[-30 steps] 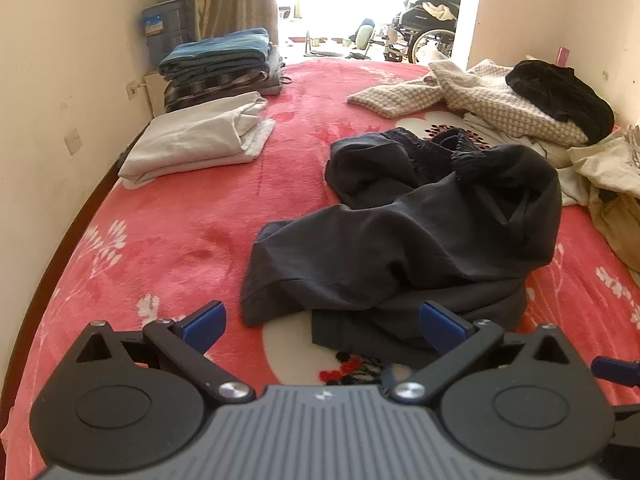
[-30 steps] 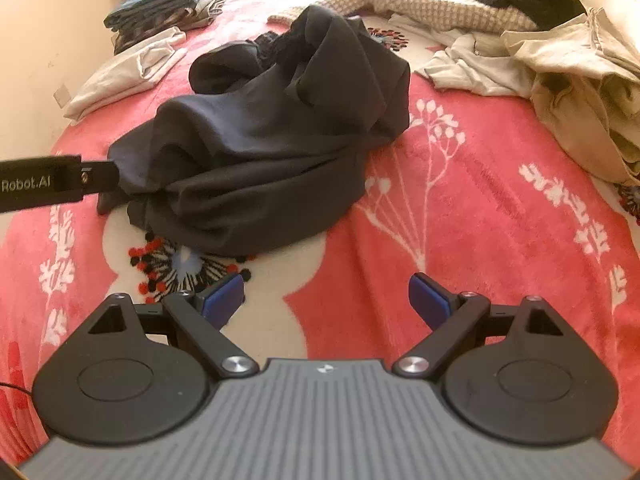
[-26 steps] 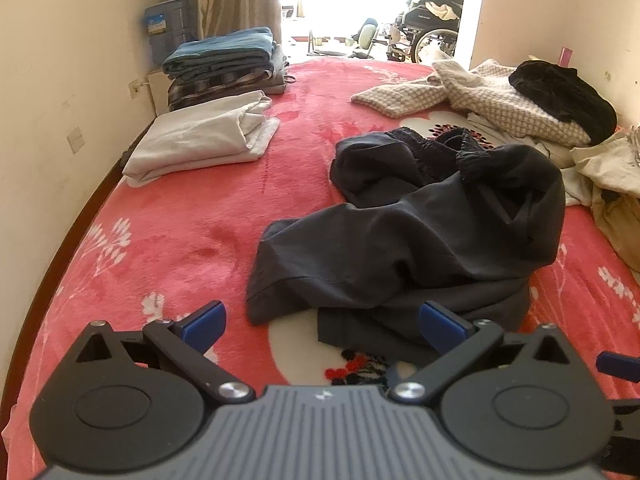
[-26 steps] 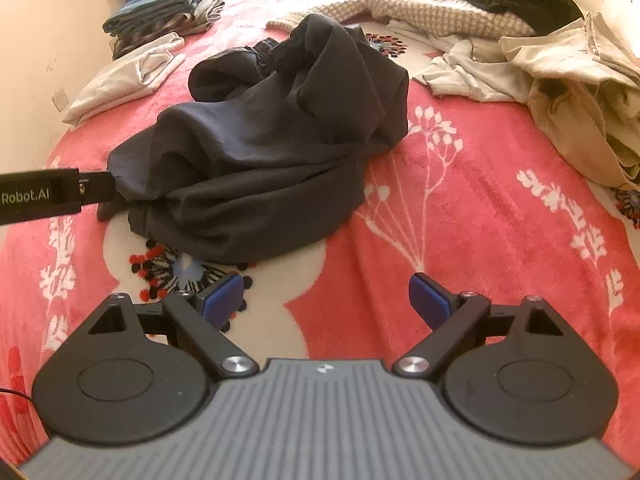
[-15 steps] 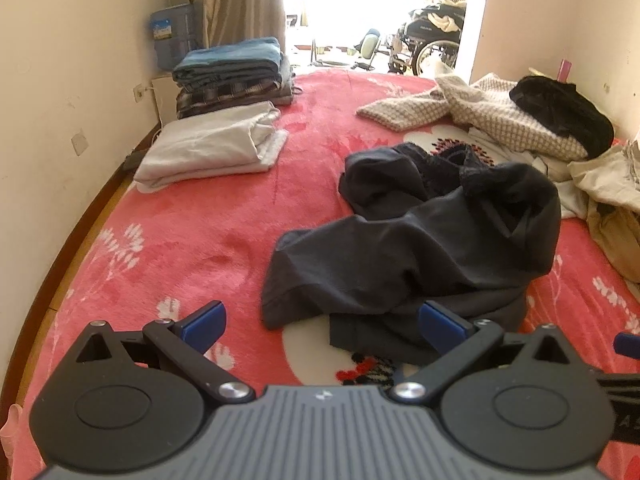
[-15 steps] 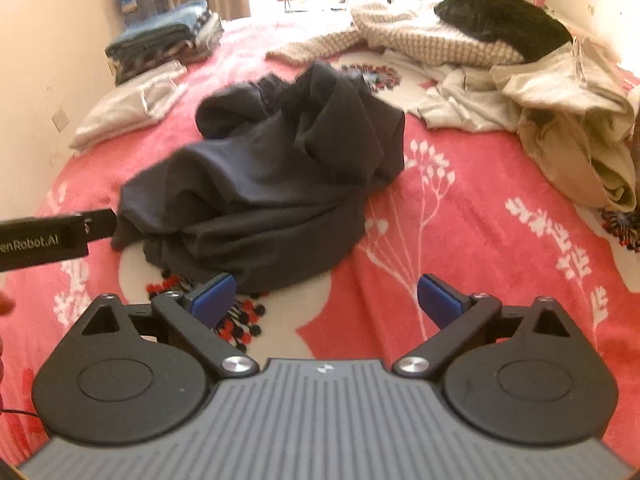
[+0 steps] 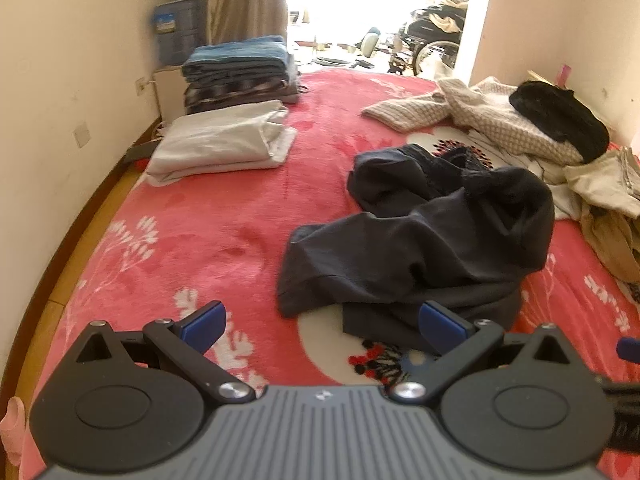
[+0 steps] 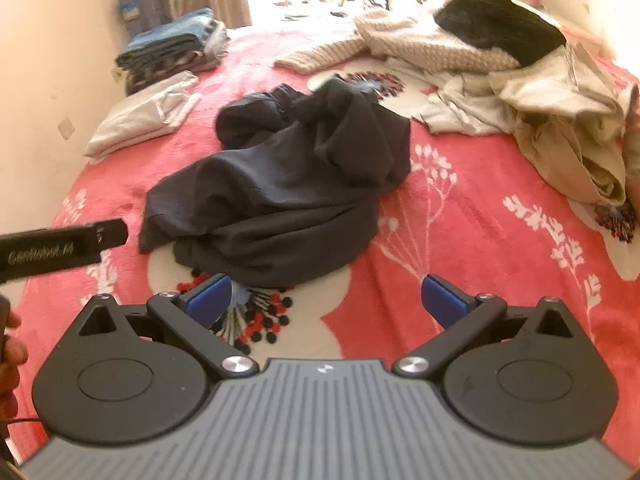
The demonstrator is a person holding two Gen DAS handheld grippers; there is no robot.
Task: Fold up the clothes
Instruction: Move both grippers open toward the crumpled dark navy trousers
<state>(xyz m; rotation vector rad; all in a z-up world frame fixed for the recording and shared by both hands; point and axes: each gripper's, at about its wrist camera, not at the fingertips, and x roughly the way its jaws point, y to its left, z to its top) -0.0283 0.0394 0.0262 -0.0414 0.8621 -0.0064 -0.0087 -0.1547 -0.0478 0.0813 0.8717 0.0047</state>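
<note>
Both grippers, left gripper (image 7: 320, 326) jaws wide, right gripper (image 8: 324, 294) jaws opening, empty; pinch dark trousers (image 8: 280, 184) at hem corners, spread flat on bed (image 8: 460, 240).

you can make out only blurred white lettering on the left gripper's black side (image 8: 60, 252), ending in "robot.ai".

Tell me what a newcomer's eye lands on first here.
The crumpled dark garment heaped mid-bed on the red floral blanket. Next, the neat folded stack at the far left corner, against the unfolded pile along the right side.
</note>
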